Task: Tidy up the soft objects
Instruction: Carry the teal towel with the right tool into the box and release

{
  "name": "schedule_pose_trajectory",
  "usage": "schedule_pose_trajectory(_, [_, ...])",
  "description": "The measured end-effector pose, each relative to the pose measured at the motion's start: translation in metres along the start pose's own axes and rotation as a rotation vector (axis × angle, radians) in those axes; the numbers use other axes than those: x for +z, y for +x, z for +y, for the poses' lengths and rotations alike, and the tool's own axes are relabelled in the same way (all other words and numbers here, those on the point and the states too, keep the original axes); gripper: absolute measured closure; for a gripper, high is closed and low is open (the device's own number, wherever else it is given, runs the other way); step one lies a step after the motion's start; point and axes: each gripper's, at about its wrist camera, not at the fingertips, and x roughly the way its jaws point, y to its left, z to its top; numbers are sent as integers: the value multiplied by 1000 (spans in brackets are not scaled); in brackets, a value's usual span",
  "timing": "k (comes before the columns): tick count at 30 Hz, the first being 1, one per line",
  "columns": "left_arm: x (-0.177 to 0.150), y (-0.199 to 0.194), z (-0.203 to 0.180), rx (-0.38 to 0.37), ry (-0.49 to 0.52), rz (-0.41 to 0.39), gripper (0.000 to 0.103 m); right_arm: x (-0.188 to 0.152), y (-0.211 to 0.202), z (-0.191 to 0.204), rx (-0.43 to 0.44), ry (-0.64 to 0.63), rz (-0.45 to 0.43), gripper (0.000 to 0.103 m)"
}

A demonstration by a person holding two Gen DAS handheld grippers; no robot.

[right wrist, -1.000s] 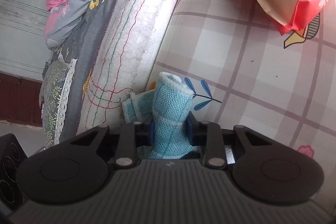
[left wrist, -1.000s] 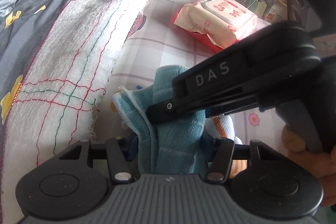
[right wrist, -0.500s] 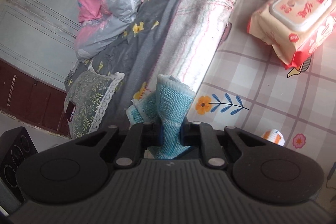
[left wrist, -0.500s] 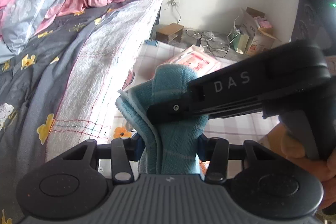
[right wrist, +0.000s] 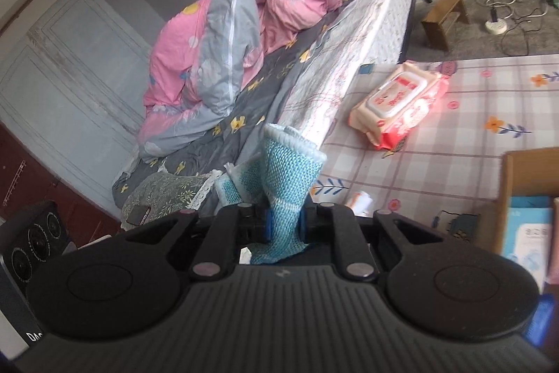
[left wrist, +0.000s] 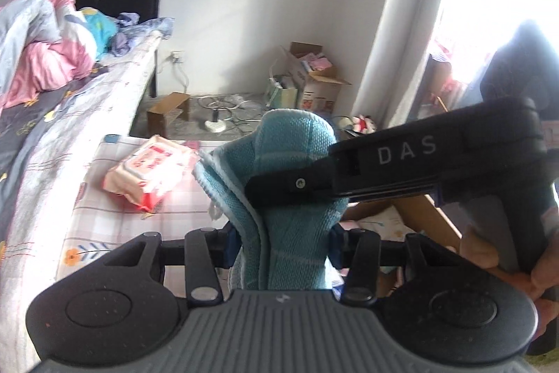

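Observation:
A blue knitted towel (left wrist: 293, 163) is bunched upright and held off the floor by both grippers. My left gripper (left wrist: 283, 240) is shut on its lower part, with the pads pressing on both sides. The right gripper's black body (left wrist: 405, 159) comes in from the right and pinches the towel higher up. In the right wrist view, my right gripper (right wrist: 284, 222) is shut tight on a thin fold of the towel (right wrist: 286, 170), whose end sticks up in front. A hand (left wrist: 489, 250) holds the right gripper's handle.
A pink pack of wet wipes (left wrist: 150, 170) (right wrist: 398, 103) lies on the checked play mat (right wrist: 454, 145) beside the bed (right wrist: 314, 83). A pink and grey quilt (right wrist: 227, 41) is heaped on the bed. An open cardboard box (right wrist: 524, 177) stands at the right.
Both grippers have risen with the towel from down by the mat and the bed's edge. The views now take in the far wall and the whole bed. Both grips hold.

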Motion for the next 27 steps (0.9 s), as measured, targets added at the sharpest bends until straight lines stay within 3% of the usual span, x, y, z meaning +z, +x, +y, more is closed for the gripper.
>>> schedule_pose_trajectory(6, [-19,36,-89,-137,83,68,55,-42,-95,-70,-114,108,-64,91])
schedule_pose_trajectory(11, [-44,90,-128,-170,119,159,55,-80,-133,-139,-178,224,-72,91])
schedule_pose_trajectory(15, [-63,136,-142,-153,131,251,56,-102,-126,-191,-217,296,-26,91])
schedule_pose_trajectory(21, [-80,192,-134,-109,107,380,52,-118,-87,-246,-253,344,66,91])
schedule_pose_trajectory(27, [-86,192,-120,-91,109,400,50,-121,-45,-270,-340,300,141,88])
